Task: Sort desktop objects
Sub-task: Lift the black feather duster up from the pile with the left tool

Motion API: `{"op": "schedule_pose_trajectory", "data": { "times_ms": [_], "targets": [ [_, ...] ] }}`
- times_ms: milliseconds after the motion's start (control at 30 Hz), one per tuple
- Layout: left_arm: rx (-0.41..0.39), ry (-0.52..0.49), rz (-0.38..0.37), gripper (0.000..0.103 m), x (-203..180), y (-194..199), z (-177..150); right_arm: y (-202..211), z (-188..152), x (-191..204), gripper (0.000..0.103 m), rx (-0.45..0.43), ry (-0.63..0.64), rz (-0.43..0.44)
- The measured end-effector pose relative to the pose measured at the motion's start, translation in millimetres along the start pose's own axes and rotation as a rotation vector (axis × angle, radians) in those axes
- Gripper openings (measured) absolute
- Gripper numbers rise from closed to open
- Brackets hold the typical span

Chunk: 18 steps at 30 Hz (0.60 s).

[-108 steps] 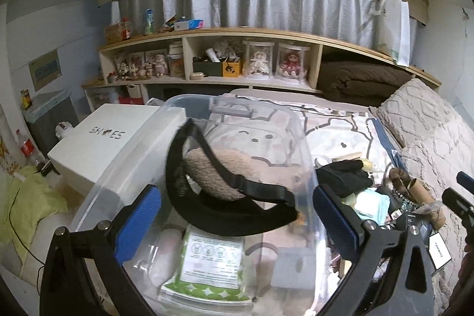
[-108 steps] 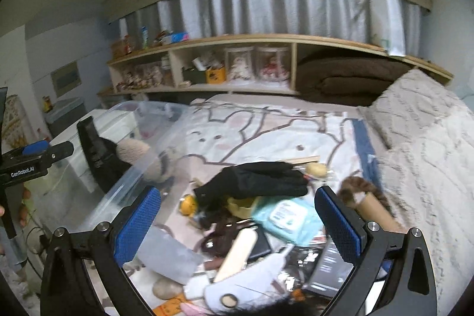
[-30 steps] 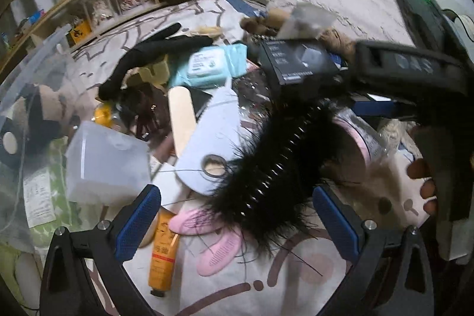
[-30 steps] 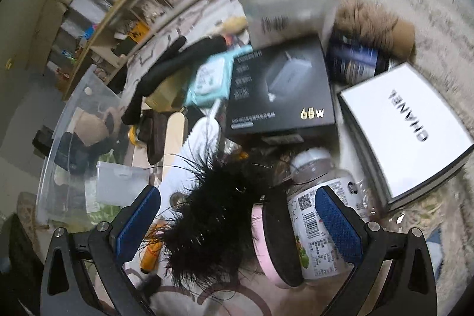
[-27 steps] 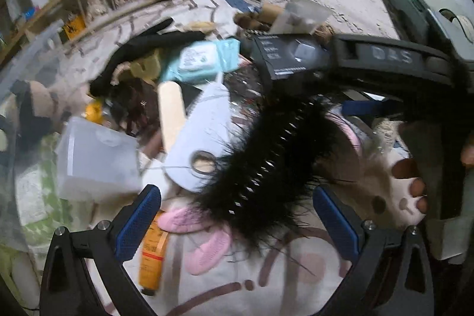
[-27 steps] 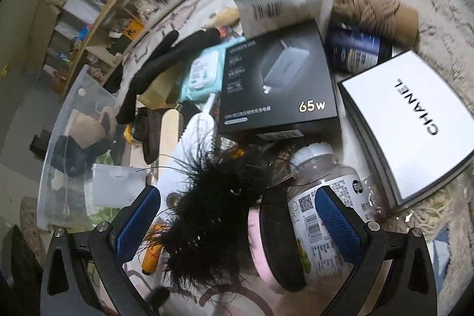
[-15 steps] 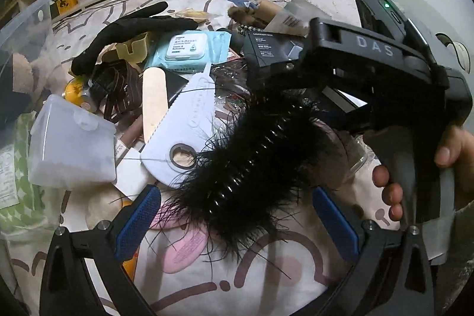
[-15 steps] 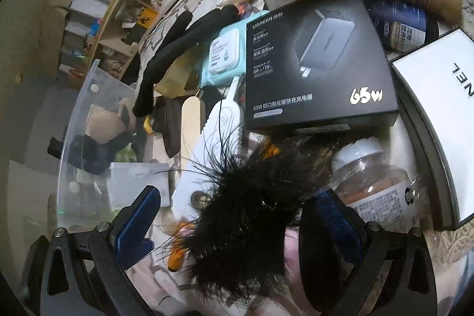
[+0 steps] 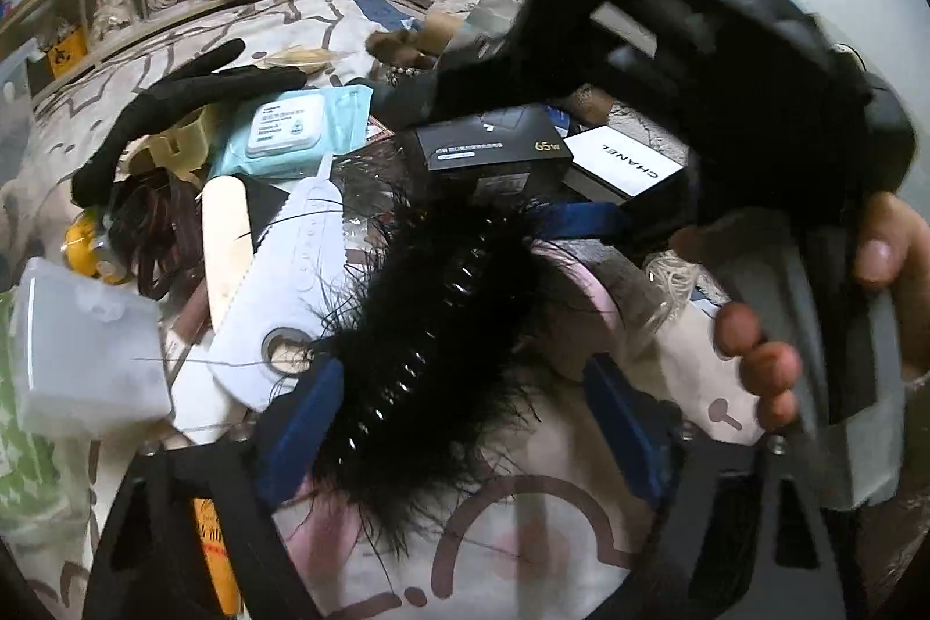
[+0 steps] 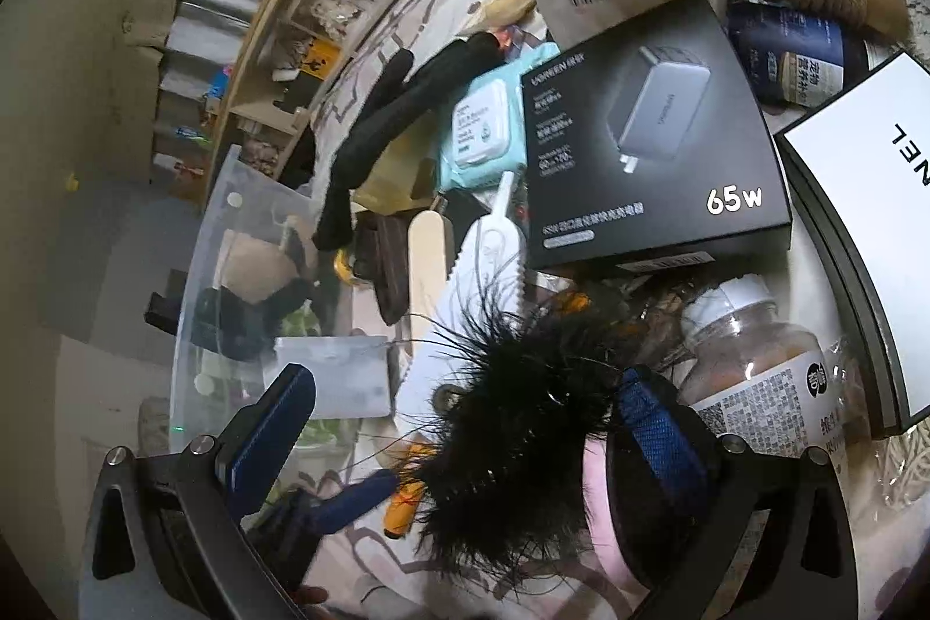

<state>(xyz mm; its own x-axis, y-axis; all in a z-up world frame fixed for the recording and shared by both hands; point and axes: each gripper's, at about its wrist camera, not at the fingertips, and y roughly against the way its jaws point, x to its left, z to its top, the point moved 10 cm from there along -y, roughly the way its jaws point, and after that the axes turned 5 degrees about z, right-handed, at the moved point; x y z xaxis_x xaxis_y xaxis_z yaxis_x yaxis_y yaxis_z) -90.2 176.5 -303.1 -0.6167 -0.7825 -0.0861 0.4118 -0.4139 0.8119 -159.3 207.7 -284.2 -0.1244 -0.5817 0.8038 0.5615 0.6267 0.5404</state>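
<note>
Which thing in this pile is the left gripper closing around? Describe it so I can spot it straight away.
Find the black 65W charger box on the cluttered bedspread. Just in front of it, toward the camera, lies the black feathery hair clip, between the closing jaws of the left gripper. Only it has wispy feathers and a row of comb teeth.

Support: bed [image 9: 511, 550], cover pale with brown line pattern. A heap of items crowds its middle: black feathery hair clip [image 9: 430, 329], white paddle-shaped piece [image 9: 290, 283], wet-wipes pack [image 9: 290, 132], black charger box [image 10: 651, 126], white CHANEL box [image 9: 625, 161], black glove [image 9: 174, 103], orange tube [image 9: 215, 556]. Clear storage bin [image 10: 232, 236] stands at one side edge.
</note>
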Motion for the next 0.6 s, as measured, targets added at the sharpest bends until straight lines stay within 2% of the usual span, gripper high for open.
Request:
{"op": "schedule_pose_trajectory", "data": {
  "times_ms": [67,133,333,467,600],
  "targets": [
    [0.002,-0.015,0.011,0.082,2.9,-5.9,2.1,4.3,2.5,7.5,0.103,-0.018,-0.009,0.057],
    [0.002,-0.038,0.017,0.078,4.1,-11.2,4.1,10.6,6.2,13.4,0.103,-0.046,-0.001,0.072],
    [0.032,-0.145,0.053,0.074,6.6,-32.1,-0.3,24.1,8.1,8.4,0.103,-0.075,0.065,-0.027],
    [0.053,-0.191,0.066,0.06,8.1,-44.1,-2.4,27.0,9.1,-3.7,0.103,-0.072,0.051,-0.07],
    [0.043,-0.234,0.068,0.059,4.7,-47.8,-1.8,30.7,12.8,-12.0,0.103,-0.087,0.033,-0.089]
  ]
}}
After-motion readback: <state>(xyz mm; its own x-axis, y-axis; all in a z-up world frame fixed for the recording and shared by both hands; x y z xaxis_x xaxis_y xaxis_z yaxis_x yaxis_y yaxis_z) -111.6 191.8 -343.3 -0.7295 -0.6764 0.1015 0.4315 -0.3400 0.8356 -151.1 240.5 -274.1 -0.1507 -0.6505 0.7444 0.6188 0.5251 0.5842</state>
